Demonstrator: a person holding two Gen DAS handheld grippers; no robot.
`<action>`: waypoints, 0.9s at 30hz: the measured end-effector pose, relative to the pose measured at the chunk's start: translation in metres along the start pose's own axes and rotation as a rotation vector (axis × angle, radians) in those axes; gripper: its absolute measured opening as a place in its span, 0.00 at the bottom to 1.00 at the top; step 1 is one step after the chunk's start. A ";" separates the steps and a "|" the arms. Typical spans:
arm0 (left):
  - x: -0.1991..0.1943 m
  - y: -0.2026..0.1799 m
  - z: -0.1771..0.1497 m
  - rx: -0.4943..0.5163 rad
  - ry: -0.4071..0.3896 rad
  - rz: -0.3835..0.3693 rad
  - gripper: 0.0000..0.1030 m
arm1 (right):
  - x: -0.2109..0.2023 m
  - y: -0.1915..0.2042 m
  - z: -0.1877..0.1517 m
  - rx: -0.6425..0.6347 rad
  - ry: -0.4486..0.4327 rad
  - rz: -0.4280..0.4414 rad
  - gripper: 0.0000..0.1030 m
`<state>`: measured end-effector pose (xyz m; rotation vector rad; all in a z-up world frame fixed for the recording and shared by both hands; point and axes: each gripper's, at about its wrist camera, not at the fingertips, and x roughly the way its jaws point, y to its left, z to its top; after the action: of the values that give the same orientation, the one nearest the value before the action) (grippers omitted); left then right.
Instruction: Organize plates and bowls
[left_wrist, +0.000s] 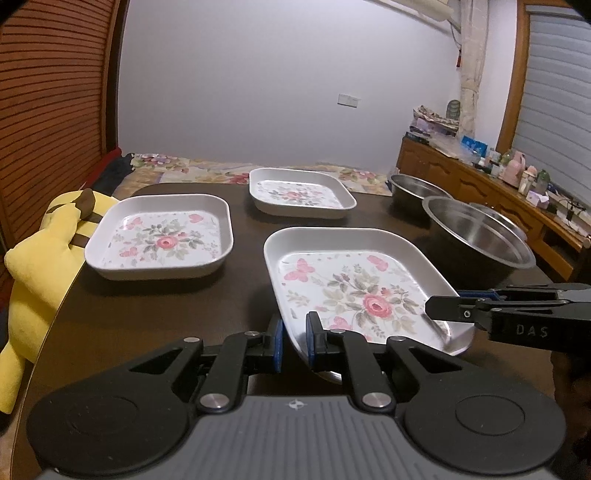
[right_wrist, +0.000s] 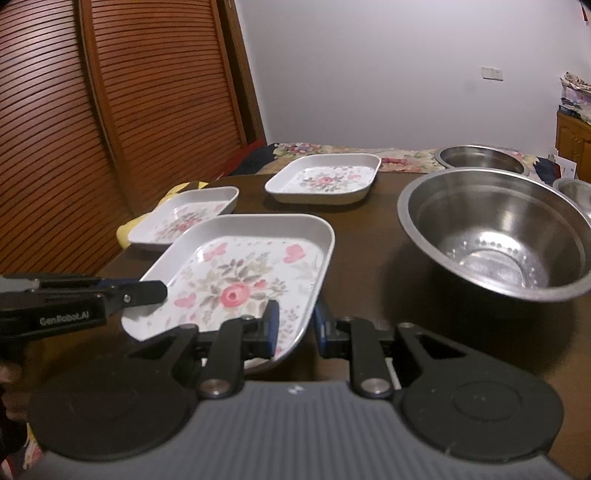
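A square white plate with a pink rose print (left_wrist: 354, 291) (right_wrist: 240, 280) lies nearest on the dark table (left_wrist: 166, 306), and both grippers hold it. My left gripper (left_wrist: 295, 341) is shut on its near left rim and shows from the side in the right wrist view (right_wrist: 160, 291). My right gripper (right_wrist: 295, 325) is shut on the near right rim, also seen side-on (left_wrist: 432, 310). The plate's near edge looks slightly raised. Two matching plates sit apart, one at the left (left_wrist: 162, 236) (right_wrist: 184, 218) and one at the far middle (left_wrist: 299, 192) (right_wrist: 325, 179).
A large steel bowl (left_wrist: 476, 232) (right_wrist: 495, 229) stands right of the held plate, and another steel bowl (left_wrist: 413, 188) (right_wrist: 480, 157) behind it. A yellow plush toy (left_wrist: 33, 266) leans at the table's left edge. A wooden sideboard (left_wrist: 480, 177) runs along the right.
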<state>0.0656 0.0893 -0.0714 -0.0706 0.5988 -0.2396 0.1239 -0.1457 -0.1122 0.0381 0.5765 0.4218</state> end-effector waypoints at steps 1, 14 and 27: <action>-0.001 0.000 -0.002 0.001 0.001 0.000 0.13 | -0.002 0.000 -0.001 0.000 0.000 0.001 0.22; -0.009 -0.001 -0.020 0.001 0.008 0.006 0.13 | -0.011 0.008 -0.019 -0.026 0.005 0.003 0.22; -0.006 -0.001 -0.027 -0.006 0.021 0.006 0.13 | -0.011 0.011 -0.027 -0.026 0.023 -0.002 0.22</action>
<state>0.0453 0.0900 -0.0900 -0.0723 0.6208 -0.2325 0.0968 -0.1422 -0.1279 0.0074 0.5935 0.4283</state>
